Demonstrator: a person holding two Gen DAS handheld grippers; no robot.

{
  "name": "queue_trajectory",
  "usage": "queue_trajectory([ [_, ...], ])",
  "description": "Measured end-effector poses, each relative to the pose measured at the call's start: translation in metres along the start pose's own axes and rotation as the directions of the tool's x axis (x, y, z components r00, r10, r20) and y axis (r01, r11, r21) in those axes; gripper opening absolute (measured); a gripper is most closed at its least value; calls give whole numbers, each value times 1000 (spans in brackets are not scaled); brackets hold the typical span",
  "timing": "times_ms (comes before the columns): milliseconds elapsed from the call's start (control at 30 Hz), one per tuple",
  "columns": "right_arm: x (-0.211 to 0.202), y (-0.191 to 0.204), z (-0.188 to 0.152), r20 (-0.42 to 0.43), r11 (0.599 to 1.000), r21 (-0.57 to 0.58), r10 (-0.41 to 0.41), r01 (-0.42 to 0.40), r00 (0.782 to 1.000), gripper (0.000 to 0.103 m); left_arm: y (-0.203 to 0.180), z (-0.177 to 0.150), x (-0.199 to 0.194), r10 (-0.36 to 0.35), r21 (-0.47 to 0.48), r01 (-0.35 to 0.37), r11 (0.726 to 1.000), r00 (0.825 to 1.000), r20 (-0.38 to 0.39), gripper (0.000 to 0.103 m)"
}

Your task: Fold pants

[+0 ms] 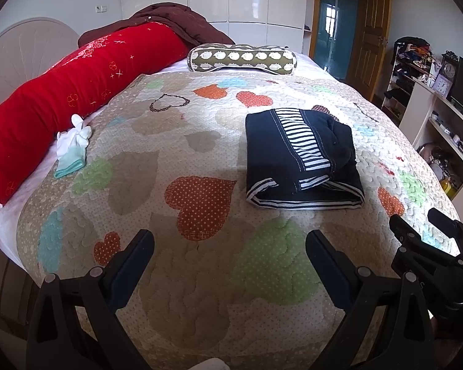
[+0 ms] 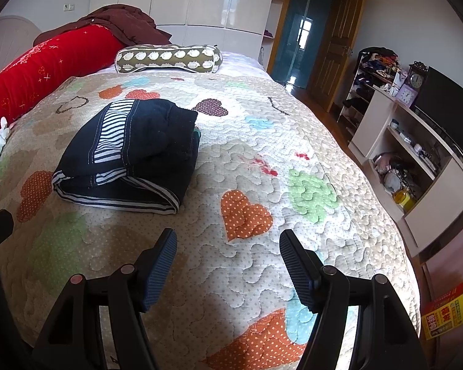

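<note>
The dark navy pants with a black-and-white striped band lie folded into a compact stack on the heart-patterned quilt. They also show in the right wrist view, left of centre. My left gripper is open and empty, above the quilt, nearer than the pants. My right gripper is open and empty, nearer than the pants and to their right. The right gripper also shows in the left wrist view at the right edge.
A red bolster and a brown garment lie along the left. A green patterned pillow is at the far end. White-and-mint socks lie left. Shelves with a TV stand right; a yellow box is on the floor.
</note>
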State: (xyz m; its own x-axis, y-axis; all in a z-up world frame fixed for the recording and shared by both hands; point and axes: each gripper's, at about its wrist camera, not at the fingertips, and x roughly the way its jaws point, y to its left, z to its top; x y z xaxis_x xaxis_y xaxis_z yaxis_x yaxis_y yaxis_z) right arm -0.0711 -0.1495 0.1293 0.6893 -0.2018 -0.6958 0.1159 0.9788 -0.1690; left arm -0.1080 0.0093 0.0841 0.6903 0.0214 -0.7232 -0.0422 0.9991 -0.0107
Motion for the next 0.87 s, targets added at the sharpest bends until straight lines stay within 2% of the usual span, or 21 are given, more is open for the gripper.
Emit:
queue_trajectory([
  [500, 9, 4, 0, -11, 1000, 1, 24, -24, 1000, 73, 2, -3, 16, 4, -2, -4, 1000, 999, -37, 98],
  [767, 10, 8, 0, -4, 999, -7, 46, -46, 999, 73, -3, -4, 15, -4, 20, 4, 1000, 1000, -8, 98],
  [867, 13, 11, 2, -15, 998, -11, 66, -66, 998, 73, -2, -2, 18, -19, 9, 19, 1000, 1000, -22, 98],
])
